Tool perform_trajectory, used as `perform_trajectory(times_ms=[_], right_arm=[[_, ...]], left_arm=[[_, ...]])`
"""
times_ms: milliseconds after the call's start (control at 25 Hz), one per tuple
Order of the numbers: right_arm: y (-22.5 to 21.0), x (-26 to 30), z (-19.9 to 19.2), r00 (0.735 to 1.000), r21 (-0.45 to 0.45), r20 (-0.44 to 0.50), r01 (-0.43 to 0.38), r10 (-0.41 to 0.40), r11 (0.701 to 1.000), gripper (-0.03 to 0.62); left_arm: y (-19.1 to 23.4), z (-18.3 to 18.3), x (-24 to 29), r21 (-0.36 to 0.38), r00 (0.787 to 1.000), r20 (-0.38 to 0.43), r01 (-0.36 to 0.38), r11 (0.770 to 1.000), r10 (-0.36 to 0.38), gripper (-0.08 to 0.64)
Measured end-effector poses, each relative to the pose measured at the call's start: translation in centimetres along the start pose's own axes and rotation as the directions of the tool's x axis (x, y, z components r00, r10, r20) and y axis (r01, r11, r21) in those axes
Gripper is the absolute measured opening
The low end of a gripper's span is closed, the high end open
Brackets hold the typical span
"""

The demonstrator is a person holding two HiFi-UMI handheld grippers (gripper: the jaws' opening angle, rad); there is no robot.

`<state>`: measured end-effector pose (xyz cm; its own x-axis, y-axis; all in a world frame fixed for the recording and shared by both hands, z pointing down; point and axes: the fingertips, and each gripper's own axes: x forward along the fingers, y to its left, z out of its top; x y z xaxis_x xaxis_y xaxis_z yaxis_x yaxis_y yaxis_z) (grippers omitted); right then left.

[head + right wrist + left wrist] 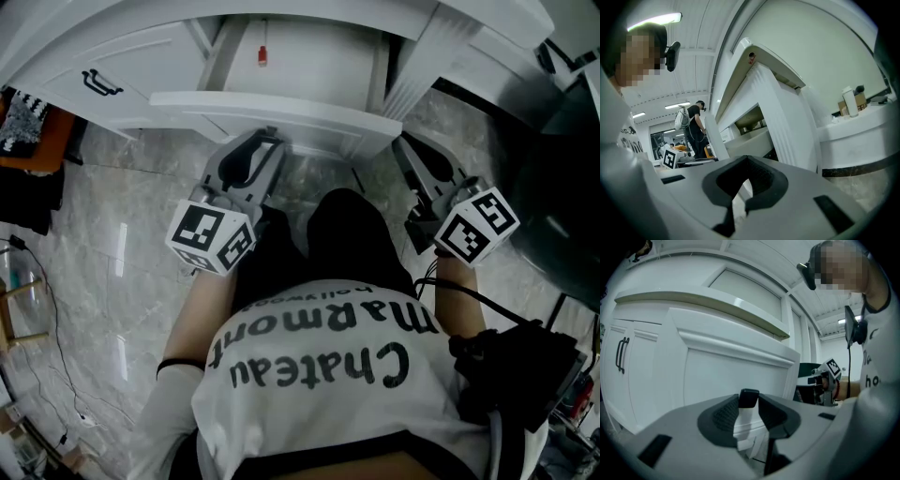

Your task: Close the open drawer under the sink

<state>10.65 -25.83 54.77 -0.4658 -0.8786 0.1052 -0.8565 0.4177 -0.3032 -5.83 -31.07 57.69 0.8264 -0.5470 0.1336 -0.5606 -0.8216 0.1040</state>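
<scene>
Room: a large lit hall lay behind the right tool (pixel 746 157), with strip lights overhead and a person (pixel 696 124) standing well off.
Floor: pale marble-look tiles (pixel 122 216) spread under both tools; the wearer crouched on them.
Vanity: the white cabinet (pixel 309 56) rose straight ahead of both tools. Its fluted post (pixel 787 126) stood just ahead of the right tool, and its worktop (pixel 862 124) carried a bottle (pixel 850 101) up to that tool's right.
Drawer: the drawer (pixel 281 111) stood pulled out of the vanity towards the wearer. Its front panel ran crosswise, directly ahead of the left tool (pixel 749 400).
Left tool: it pointed nearly level at the panel, tips slightly apart with a small black piece filling the gap, apparently gripped.
Right tool: the tips met with nothing between them; it lay off the drawer's right end, clear of it.
Drawer handle: the black piece (pixel 749 397) at the left tool's tips was probably this.
Coming move: the left hand was nearer, so closing likely called for a push straight along that tool's axis, square to the panel. An off-centre push could skew the drawer.
</scene>
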Motion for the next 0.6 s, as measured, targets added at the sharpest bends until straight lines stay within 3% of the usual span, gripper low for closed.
perform_trajectory(times_ms=[360, 600], right_arm=[[-0.5, -0.2, -0.4, 1.0, 0.01, -0.001, 0.011, -0.011, 1.0, 0.012], [-0.8, -0.5, -0.5, 1.0, 0.014, 0.001, 0.018, -0.018, 1.0, 0.012]], left_arm=[[0.7, 0.0, 1.1, 0.037, 0.999, 0.001, -0.045, 0.998, 0.045, 0.132], [1.3, 0.2, 1.8, 0.023, 0.999, -0.001, -0.05, 0.998, 0.05, 0.132]])
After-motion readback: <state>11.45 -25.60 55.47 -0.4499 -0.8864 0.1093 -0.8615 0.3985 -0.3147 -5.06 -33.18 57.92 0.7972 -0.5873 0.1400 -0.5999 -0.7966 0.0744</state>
